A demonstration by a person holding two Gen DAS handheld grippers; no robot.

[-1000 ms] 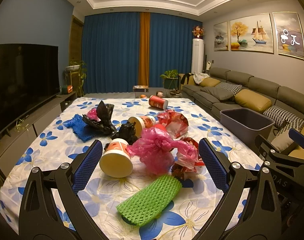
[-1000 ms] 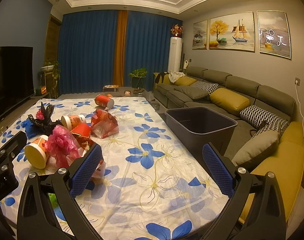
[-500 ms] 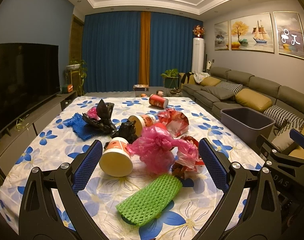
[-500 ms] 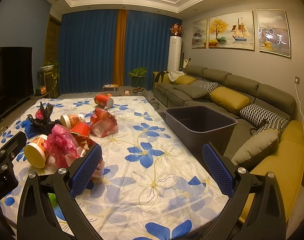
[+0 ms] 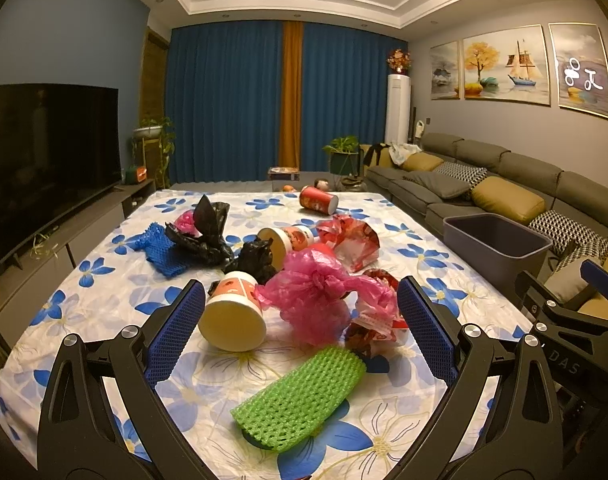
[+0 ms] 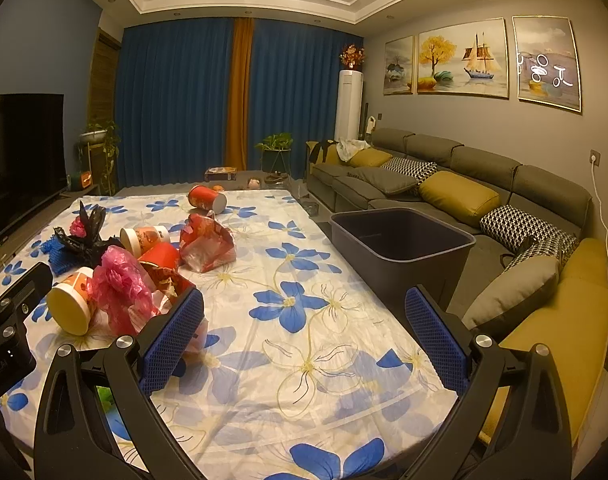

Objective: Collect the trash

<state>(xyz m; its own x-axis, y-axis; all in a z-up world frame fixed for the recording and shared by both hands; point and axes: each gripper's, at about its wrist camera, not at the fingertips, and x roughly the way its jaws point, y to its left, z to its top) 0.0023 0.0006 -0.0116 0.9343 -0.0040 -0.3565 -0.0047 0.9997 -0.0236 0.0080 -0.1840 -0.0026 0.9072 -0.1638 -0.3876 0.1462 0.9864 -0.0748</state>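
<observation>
left fingers [image 5: 300, 334] wide, empty | green net [image 5: 300, 396] lies between | right fingers [image 6: 304, 338] wide, empty

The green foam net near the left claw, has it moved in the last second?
No. The green foam net lies in the same spot on the flowered tablecloth, still overlapping the same blue flower.

Trash pile [image 5: 304, 280] crowding table's left, bare cloth [image 6: 304, 300] towards bin [image 6: 400, 240]
</observation>
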